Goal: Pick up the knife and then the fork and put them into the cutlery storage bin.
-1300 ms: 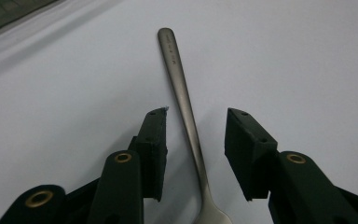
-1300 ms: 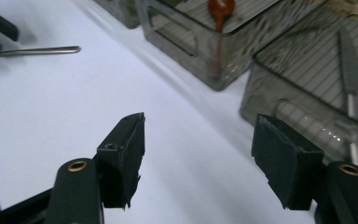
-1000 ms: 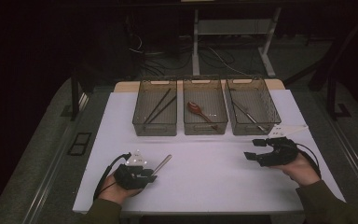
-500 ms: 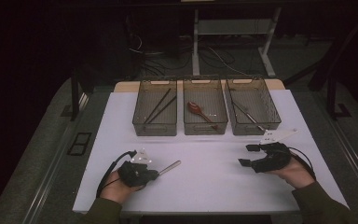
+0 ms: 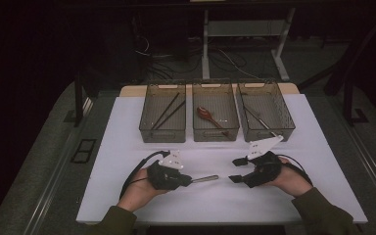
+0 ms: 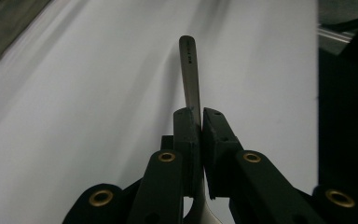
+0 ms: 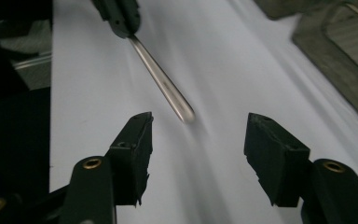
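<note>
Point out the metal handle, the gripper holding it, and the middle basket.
Metal handle (image 5: 204, 178), high view, free end.
Left gripper (image 6: 200, 122), left gripper view, between the fingertips.
Middle basket (image 5: 216, 138), high view, near wall.

High overview, 2 close claw-mounted views

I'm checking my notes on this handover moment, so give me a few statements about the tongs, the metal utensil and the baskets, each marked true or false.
1. The left tongs are shut on the metal utensil. True.
2. The right tongs grip the utensil's handle. False: they stand open, the handle tip short of them.
3. Three mesh baskets stand in a row at the far side of the white table. True.
4. The middle basket holds chopsticks. False: it holds a brown spoon.
</note>
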